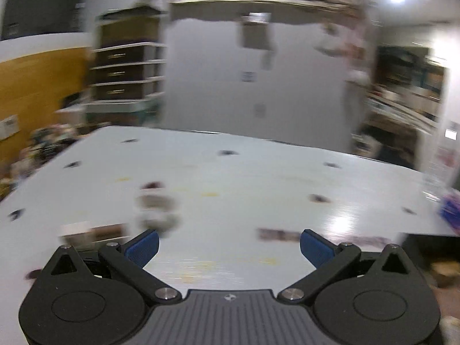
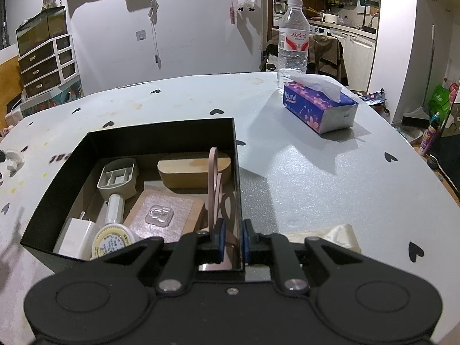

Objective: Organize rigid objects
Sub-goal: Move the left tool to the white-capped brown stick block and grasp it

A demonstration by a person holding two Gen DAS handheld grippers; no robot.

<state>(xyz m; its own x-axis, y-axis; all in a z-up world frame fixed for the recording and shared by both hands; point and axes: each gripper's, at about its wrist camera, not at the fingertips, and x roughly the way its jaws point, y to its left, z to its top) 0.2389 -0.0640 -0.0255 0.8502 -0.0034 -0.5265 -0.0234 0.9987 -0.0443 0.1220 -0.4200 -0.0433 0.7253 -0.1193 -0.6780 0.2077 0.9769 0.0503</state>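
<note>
In the right wrist view a black box [image 2: 161,133] sits on the grey table [image 2: 316,189]. It holds a wooden block [image 2: 187,169], a grey scoop [image 2: 118,179], a pink hook card [image 2: 164,215], a white charger [image 2: 76,237], a round tape [image 2: 112,243] and an upright pink piece [image 2: 214,184]. My right gripper [image 2: 232,243] is shut on the box's right wall near its front corner. The left wrist view is blurred. My left gripper [image 1: 229,245] is open and empty above the table [image 1: 258,189]. A small whitish object [image 1: 156,210] lies ahead of its left finger.
A blue tissue box [image 2: 319,107] and a water bottle [image 2: 293,38] stand at the table's far right. A cream cloth [image 2: 336,234] lies beside my right gripper. A small white object [image 2: 11,159] lies at the table's left edge. Drawers [image 2: 46,63] stand beyond.
</note>
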